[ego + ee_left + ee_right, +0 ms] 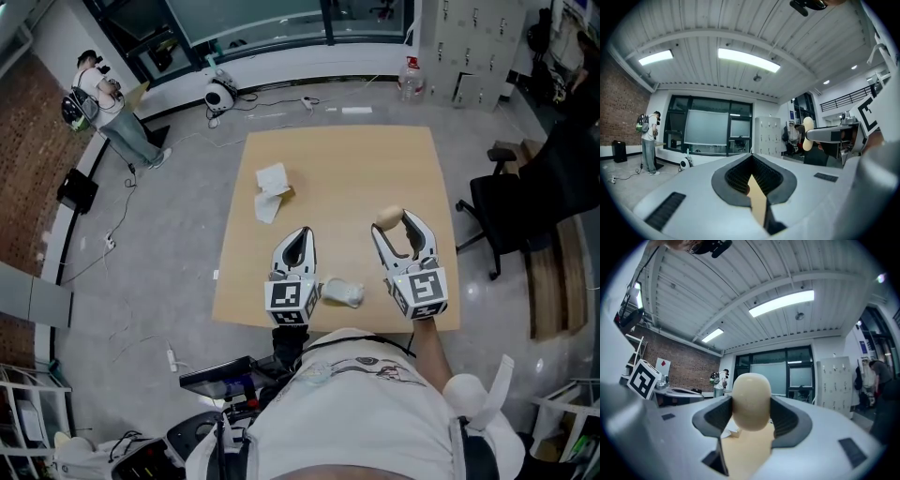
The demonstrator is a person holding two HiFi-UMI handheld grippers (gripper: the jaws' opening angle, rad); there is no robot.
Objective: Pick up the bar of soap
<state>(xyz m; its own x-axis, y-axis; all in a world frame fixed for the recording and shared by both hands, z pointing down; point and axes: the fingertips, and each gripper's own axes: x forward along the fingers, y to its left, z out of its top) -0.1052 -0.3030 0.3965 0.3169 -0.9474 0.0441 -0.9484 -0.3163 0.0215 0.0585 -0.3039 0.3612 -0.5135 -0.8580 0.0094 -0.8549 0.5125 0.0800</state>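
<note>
Pinching the bar of soap (pixel 751 397) between their pads, the right tongs (pixel 395 225) hold it above the table (pixel 337 159), which suggests the lift is essentially made. The left tongs (pixel 304 232), alongside, are pressed together on nothing and look idle.

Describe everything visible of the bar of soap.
The bar of soap is a smooth, cream-coloured oval with rounded edges, unwrapped and matte. It is clamped between the jaws of the right gripper near their tips, its rounded end poking past them, above the wooden table.
</note>
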